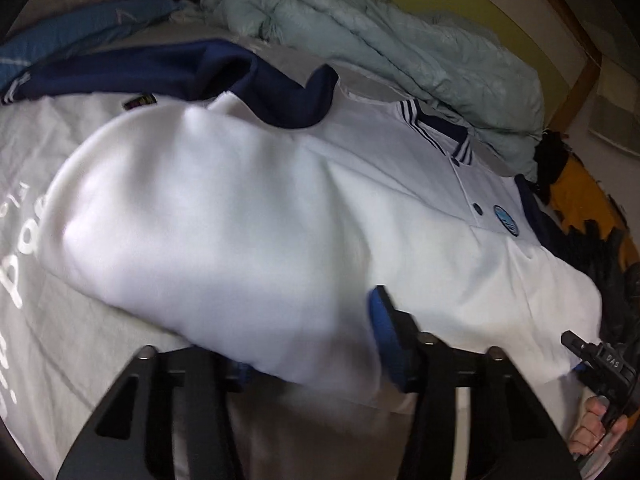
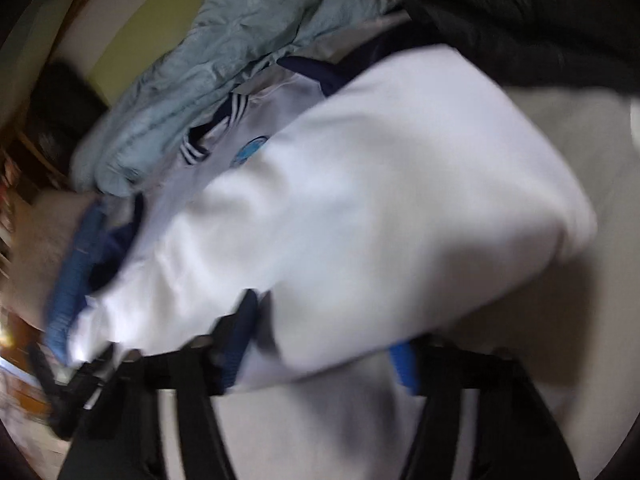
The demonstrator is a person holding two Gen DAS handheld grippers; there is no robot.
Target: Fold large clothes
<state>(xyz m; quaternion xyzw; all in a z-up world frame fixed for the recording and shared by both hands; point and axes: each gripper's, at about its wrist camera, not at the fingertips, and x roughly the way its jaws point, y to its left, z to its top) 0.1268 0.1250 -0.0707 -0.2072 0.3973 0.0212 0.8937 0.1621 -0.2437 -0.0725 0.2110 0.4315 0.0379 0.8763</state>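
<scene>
Both my tongs clench the white shirt's (image 1: 248,216) near hem, left gripper (image 1: 316,344) and right gripper (image 2: 324,344), lifting it over the bed (image 1: 80,320).

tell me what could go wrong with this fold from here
1. The white polo shirt billows over both grippers. If the left gripper or right gripper holds only a little hem, the fabric could slip and the fold collapse.
2. The navy sleeve lies bunched near the collar and may get trapped inside the fold.
3. The light blue quilt lies right beside the collar, so a far fold could snag it.
</scene>
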